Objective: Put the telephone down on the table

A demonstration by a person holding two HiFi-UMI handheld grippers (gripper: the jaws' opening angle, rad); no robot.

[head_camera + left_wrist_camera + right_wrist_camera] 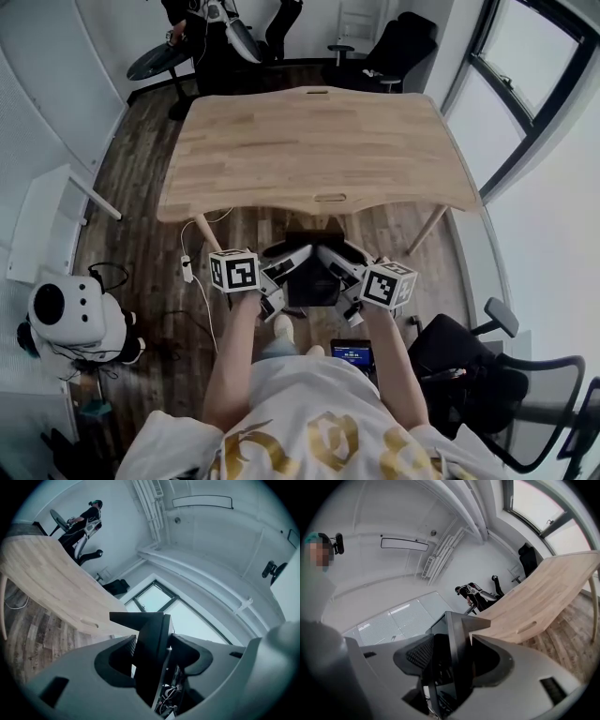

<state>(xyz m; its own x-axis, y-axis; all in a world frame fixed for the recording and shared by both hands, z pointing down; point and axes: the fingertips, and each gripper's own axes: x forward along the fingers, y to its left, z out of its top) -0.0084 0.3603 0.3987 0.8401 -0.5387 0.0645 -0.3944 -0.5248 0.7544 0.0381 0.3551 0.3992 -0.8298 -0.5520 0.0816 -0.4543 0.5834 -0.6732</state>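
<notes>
A person in a white shirt with gold print stands at the near edge of a pale wooden table (309,141), with a black telephone (312,281) carried between two hand-held grippers. The telephone hangs over the plank floor, short of the table's front edge and apart from it, at about the person's waist.

The left gripper (286,274) clamps one side of the telephone and the right gripper (342,272) clamps the other. In each gripper view the jaws stand wide, with their ribbed pads pressed against a flat face of the dark slab. The marker cubes (234,270) sit outward of the load on either side.

Around the person, a white machine (66,314) sits on the floor to the left, trailing cables. A white panel (42,225) leans near the left wall. A black mesh office chair (497,375) crowds the lower right, and a small lit screen (352,354) shows near the person's waist. Beyond the table are a dark chair (403,42) and a second person (202,23) at a round stand, and windows (525,84) run along the right wall. Between the telephone and the tabletop lies only the table's rounded front edge with its slot (328,198).

From above, the telephone's longer side appears to run from the person toward the table. In the gripper views it stands edge-on between the jaws, with a flat lip jutting sideways at its far end. Which end is the front cannot be made out.
</notes>
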